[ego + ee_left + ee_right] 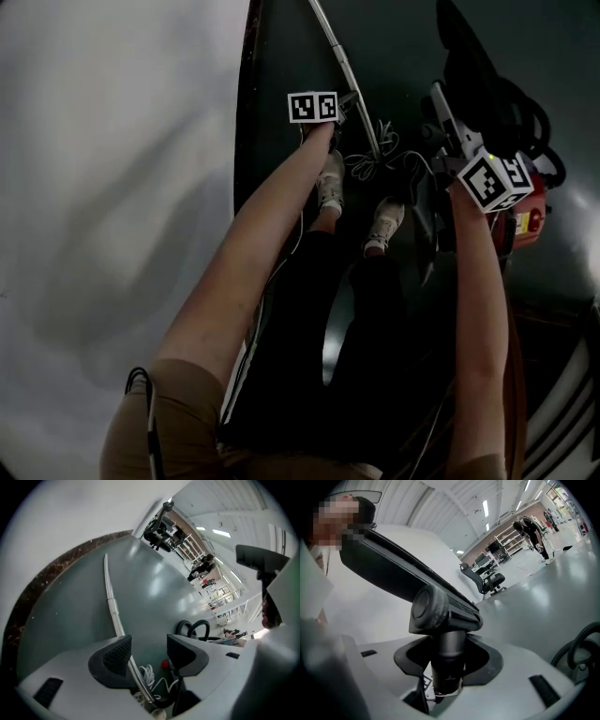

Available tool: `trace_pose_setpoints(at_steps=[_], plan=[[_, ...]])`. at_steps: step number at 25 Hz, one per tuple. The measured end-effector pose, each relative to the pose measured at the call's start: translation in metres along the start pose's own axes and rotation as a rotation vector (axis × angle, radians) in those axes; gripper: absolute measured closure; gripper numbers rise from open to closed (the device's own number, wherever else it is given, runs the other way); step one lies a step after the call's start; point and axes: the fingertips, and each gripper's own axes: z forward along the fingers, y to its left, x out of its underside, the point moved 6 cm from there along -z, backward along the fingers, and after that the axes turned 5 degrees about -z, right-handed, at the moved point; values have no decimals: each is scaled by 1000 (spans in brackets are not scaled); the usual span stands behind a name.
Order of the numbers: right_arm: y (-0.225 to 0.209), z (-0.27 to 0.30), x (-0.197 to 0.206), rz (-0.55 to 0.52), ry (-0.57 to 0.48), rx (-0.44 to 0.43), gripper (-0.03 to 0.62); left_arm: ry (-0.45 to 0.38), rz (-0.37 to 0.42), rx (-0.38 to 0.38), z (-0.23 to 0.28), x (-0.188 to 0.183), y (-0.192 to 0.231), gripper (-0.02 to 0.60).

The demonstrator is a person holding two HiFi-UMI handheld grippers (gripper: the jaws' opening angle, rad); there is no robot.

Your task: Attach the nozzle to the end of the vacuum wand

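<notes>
In the right gripper view a black office chair stands on the grey floor at two o'clock (shelving behind it).

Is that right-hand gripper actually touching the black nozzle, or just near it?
Touching. The right gripper view shows it: the right gripper has its jaws clamped on the round neck of the nozzle from both sides, with no gap.

The long metal vacuum wand is silver, the glossy floor dull grey-green. The wide plastic nozzle is black, the marker cube patterned in black-and-white squares, the vacuum body red.
</notes>
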Motion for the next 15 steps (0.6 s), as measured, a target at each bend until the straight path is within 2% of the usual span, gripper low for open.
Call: trace_pose_setpoints(at_steps=[4,7,9,11,12,13,14,15], plan=[[-21,15,55,-40,37,-20,414,70,-32,-68,91,19,75,330],[-38,16,76,-19,48,-9,414,123,-56,-95,135,35,104,307],[-44,15,78,-8,33,3,414,118,-89,-69,158,36,111,293],[-45,10,81,-1,33,13,414,99,-192,-5,171,42,114,295],[-44,8,82,0,37,16,414,91,-271,41,173,47,115,390],[-43,6,81,-4,41,17,414,81,-338,84,172,49,115,419],[-41,3,77,-13,42,19,414,68,-363,114,168,48,111,419],[-39,-1,71,-29,42,24,414,48,-349,136,159,44,103,419]])
